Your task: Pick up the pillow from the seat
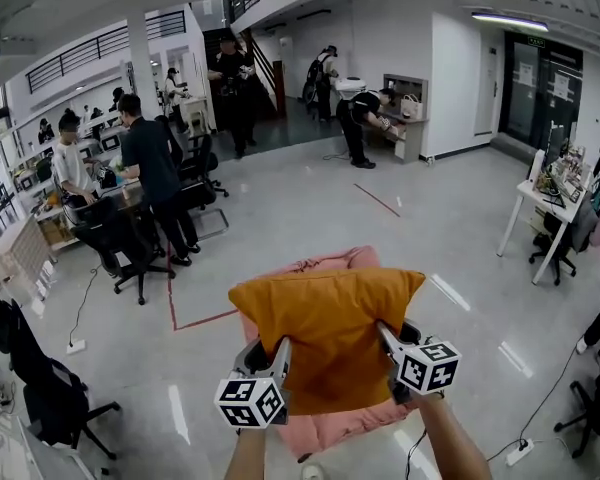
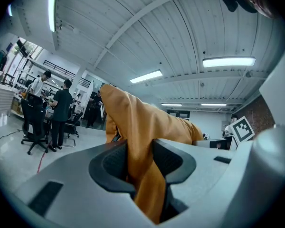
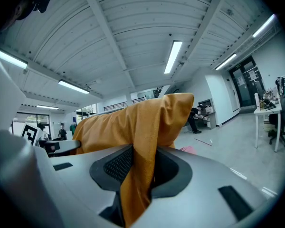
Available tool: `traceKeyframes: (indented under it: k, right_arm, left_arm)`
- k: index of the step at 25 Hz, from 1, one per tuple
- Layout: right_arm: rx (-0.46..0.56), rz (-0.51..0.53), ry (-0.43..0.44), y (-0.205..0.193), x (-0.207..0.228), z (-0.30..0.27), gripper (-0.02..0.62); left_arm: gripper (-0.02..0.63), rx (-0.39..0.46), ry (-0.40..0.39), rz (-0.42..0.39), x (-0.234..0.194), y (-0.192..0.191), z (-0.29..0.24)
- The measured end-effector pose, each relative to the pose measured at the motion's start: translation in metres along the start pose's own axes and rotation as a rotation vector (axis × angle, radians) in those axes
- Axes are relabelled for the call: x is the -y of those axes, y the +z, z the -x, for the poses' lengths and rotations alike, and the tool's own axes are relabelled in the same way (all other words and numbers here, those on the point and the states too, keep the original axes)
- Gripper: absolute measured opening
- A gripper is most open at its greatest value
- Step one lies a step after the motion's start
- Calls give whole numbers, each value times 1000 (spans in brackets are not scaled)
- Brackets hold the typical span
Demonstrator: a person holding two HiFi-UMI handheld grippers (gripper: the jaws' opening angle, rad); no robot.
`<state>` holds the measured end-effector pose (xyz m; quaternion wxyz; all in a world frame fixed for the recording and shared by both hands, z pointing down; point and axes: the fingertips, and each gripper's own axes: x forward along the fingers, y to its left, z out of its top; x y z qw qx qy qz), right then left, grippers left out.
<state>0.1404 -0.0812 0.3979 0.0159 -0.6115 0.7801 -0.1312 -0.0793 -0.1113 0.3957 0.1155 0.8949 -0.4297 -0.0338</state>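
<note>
Left gripper (image 2: 140,163), right gripper (image 3: 138,167): both clamped on orange pillow (image 1: 325,318), seemingly above pink seat (image 1: 325,430).

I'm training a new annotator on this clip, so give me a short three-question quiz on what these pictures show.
1. True or false: only the right gripper grips the orange pillow.
2. What is pinched between the jaws of the left gripper? A) pillow fabric B) a cable C) nothing
3. Fill in: the seat under the pillow is ____ in colour.
Key: 1 false, both grippers are shut on it; 2 A; 3 pink.
</note>
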Motion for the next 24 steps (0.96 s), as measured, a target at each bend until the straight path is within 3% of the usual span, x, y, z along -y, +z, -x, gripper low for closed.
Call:
traceKeyframes:
  k: [24]
  right_arm:
    - [6,-13,6,-9,1,97,123]
  left_arm:
    - [149,-10,-8,-1,79,-14,64]
